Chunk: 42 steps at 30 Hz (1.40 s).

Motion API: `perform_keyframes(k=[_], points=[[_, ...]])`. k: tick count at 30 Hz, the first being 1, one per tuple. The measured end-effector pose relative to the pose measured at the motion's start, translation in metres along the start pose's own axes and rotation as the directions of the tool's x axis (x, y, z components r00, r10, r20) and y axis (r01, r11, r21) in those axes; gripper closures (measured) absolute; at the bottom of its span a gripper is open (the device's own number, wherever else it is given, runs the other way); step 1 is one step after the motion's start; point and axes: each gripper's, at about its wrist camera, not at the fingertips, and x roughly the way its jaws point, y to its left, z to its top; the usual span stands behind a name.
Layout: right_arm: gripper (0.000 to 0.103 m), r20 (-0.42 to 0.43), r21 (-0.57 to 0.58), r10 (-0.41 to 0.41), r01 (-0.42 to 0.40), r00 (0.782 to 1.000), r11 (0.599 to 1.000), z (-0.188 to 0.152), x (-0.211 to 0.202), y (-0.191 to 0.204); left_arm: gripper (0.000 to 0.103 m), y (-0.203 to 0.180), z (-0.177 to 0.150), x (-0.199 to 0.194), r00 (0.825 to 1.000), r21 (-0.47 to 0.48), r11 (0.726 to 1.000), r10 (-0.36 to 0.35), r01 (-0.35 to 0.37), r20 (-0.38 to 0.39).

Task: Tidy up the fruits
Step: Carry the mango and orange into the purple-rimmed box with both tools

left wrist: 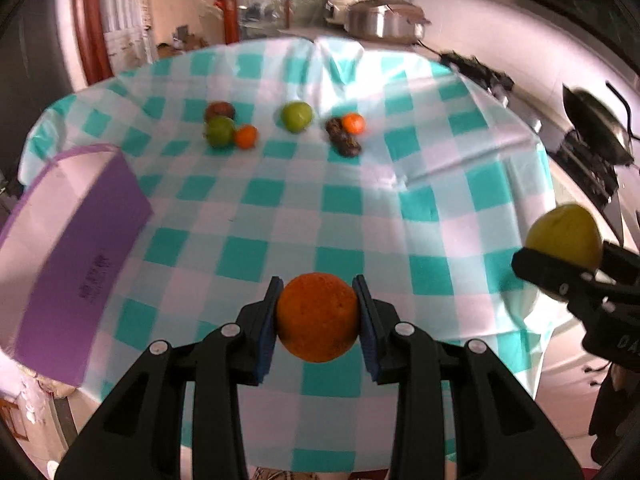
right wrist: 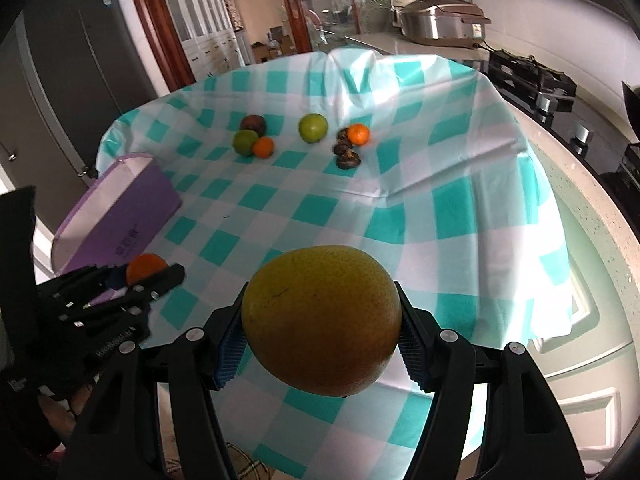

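Gripping an orange (left wrist: pixel 317 317), left hand-held gripper (left wrist: pixel 318 320) narrowed, right hand-held gripper (right wrist: pixel 322 326) clamping perhaps a pear (right wrist: pixel 322 320).

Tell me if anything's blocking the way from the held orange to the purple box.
Nothing visible does. The orange sits clamped in the left gripper, and only bare checked tablecloth lies between it and the purple box. The other fruit lies farther back.

Left claw (left wrist: pixel 318 320): black plastic arms, silver screws, blue ribbed pads (left wrist: pixel 266 336); right claw (right wrist: pixel 320 340): same build, white lettering on body.
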Motion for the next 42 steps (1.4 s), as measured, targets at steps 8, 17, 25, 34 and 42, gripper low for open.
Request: perform_keyframes(k=[8,17,25,34,42], points=[[0.039,0.008,-0.09,0.053,-0.052,0.999,0.995,0.026,0.011,0.068,0.067,0.075,0.008,-0.042,0.995,-0.099,0.994,0.049,-0.04,0.089],[0.039,-0.021,-0.165,0.145,-0.146,0.989,0.975,0.071,0.072,0.21,0.067,0.226,0.019,-0.081,0.98,-0.156,0.984,0.113,-0.088,0.161],[0.039,-0.058,-0.135,0.218,-0.224,0.974,0.965,0.109,0.126,0.341,0.067,0.381,0.022,-0.08,0.985,-0.2,0.969,0.16,-0.145,0.065],[0.039,-0.247,-0.2,0.104,-0.156,0.963,0.967,0.127,0.21,0.429,0.067,0.422,0.021,-0.024,0.993,-0.113,0.992,0.048,-0.06,-0.106],[0.039,-0.452,-0.278,-0.037,-0.101,0.891,0.955,0.125,0.288,0.453,0.067,0.411,0.016,0.031,0.957,-0.077,0.997,0.001,-0.024,-0.291]])
